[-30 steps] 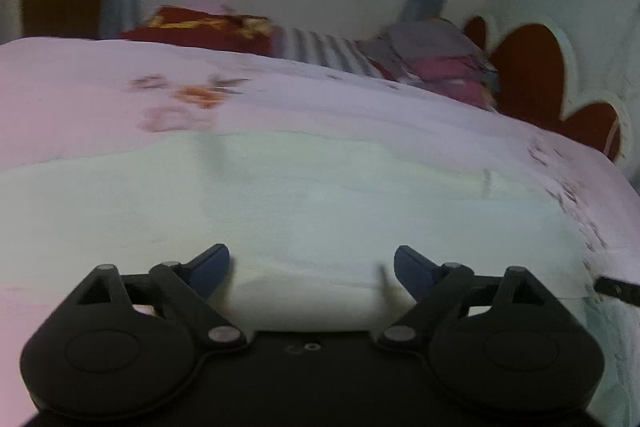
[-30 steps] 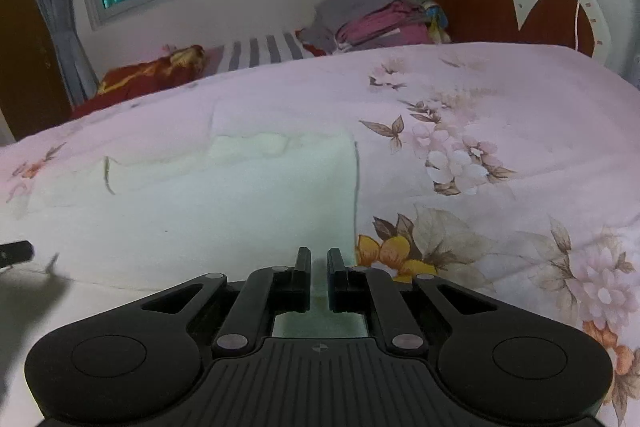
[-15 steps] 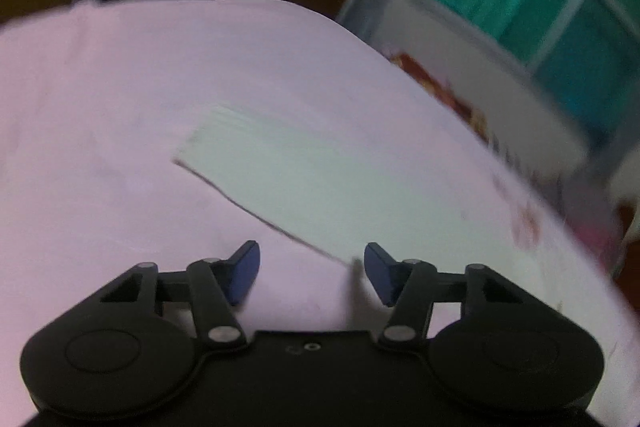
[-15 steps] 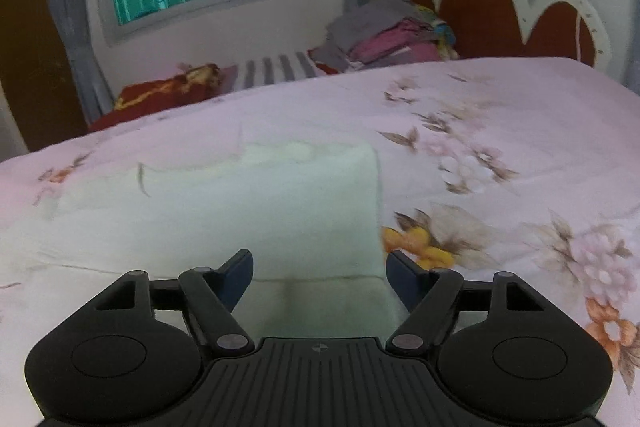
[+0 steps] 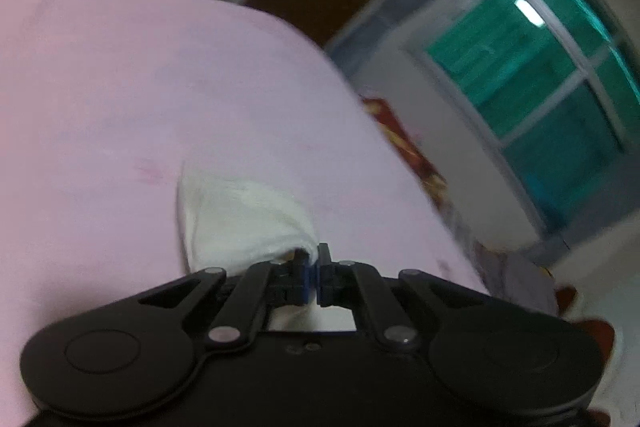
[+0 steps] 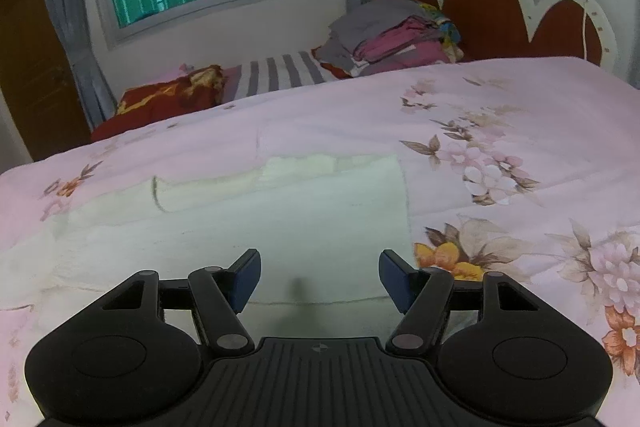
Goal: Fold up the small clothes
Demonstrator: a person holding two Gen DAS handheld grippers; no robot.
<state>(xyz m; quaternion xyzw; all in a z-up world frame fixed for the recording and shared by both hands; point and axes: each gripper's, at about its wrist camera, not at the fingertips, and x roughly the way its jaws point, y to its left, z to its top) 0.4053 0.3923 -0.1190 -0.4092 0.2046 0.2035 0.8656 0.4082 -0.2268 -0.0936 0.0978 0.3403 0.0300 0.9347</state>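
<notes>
**Inspector:** White cloth (image 5: 240, 223) is the item, lying on the pink bedspread (image 5: 120, 87). Left wrist view first: left tongs (image 5: 313, 259) are pinched together on a corner of it, the fabric bunching to a point at the tips and fanning out away from them. The view is tilted and blurred; a window (image 5: 540, 99) shows at upper right.

**Clerk:** How firm is the hold?

**Inspector:** Cannot be certain. Only a small gather of fabric sits between the fingers. My judgement: a quick pull could slip that corner free, or the tongs may have caught the bedspread beneath as well and drag it along.

**Clerk:** Right wrist view?

**Inspector:** Right tongs (image 6: 319, 281) stand wide apart, holding nothing, poised just over the near edge of the cloth (image 6: 280, 219). The cloth lies flat across the floral bedspread (image 6: 500, 131), its right edge straight, with a ragged folded band along the far side. A clothes pile (image 6: 392, 35) sits well apart by the headboard (image 6: 500, 7).

**Clerk:** Risks from here?

**Inspector:** With one corner held and the other free, carrying the left side over alone would likely skew the fold and wrinkle the middle. The right tongs need a matching corner before any lift.
</notes>
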